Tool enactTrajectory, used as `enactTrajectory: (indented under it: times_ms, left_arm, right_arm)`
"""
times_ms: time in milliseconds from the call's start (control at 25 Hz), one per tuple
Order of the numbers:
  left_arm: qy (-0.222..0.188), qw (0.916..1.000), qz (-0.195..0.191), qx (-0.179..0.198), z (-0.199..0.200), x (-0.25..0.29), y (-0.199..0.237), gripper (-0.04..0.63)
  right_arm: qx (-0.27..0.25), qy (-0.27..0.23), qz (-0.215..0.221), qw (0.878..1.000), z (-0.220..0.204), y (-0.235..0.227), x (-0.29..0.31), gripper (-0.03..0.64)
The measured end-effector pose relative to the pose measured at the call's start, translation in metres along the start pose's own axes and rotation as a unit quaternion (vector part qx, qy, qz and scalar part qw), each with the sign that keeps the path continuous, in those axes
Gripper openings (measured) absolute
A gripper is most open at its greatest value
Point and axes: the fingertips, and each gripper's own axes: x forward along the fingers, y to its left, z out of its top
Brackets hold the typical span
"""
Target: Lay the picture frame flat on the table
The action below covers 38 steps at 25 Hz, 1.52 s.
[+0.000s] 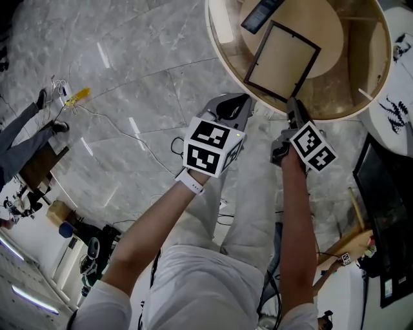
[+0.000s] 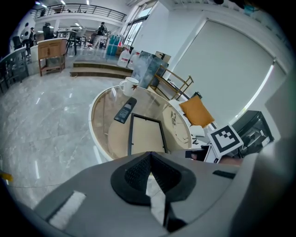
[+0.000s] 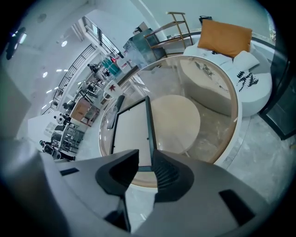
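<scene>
Two grippers sit nearest in the head view, both in front of the person's legs and pointing down toward the table edge. The left gripper (image 2: 149,156) is clenched on nothing, its tips meeting, and it hangs short of the rim. The right gripper (image 3: 144,159) has its jaws apart. The near corner of the picture frame (image 3: 132,134) shows in the gap, but the pads do not seem to press on it, so I judge it released. The frame appears to lie flat on the round glass table (image 1: 216,38), in the upper middle of the head view, with this corner close to the rim. That is the main danger. If the right jaws close again or catch the corner while pulling away, the frame may lift or slide on the smooth glass over the edge to the floor. Pushing it forward is also risky, because a slim dark device (image 1: 261,13) lies just beyond its far corner. More free glass is at the right of the frame. Toward the person the space above the floor is open for drawing back, although loose cables (image 1: 148,151) lie there at the left.
</scene>
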Motion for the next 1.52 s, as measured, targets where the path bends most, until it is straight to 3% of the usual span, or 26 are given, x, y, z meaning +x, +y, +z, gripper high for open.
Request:
enactTrajectory:
  times_ms: [520,760,1200,1520]
  left_arm:
    - [-0.022,0.9996,-0.006,0.017,0.049,-0.076,-0.048,0.003]
    - [-0.051,0.9981,-0.015,0.029,0.083,-0.138,-0.077,0.003]
    - [-0.131,0.9897,-0.011,0.057,0.148,-0.264,-0.132,0.003]
    - [-0.194,0.9752,-0.015,0.106,0.183,-0.352,-0.183,0.003]
  right_arm:
    - [-0.061,-0.024,0.032,0.997,0.047,0.063,-0.099,0.063]
    - [-0.123,-0.043,0.056,0.99,0.072,0.112,-0.168,0.055]
    - [-0.277,-0.089,0.093,0.952,0.114,0.199,-0.309,0.048]
    - [-0.352,-0.159,0.109,0.916,0.144,0.258,-0.417,0.028]
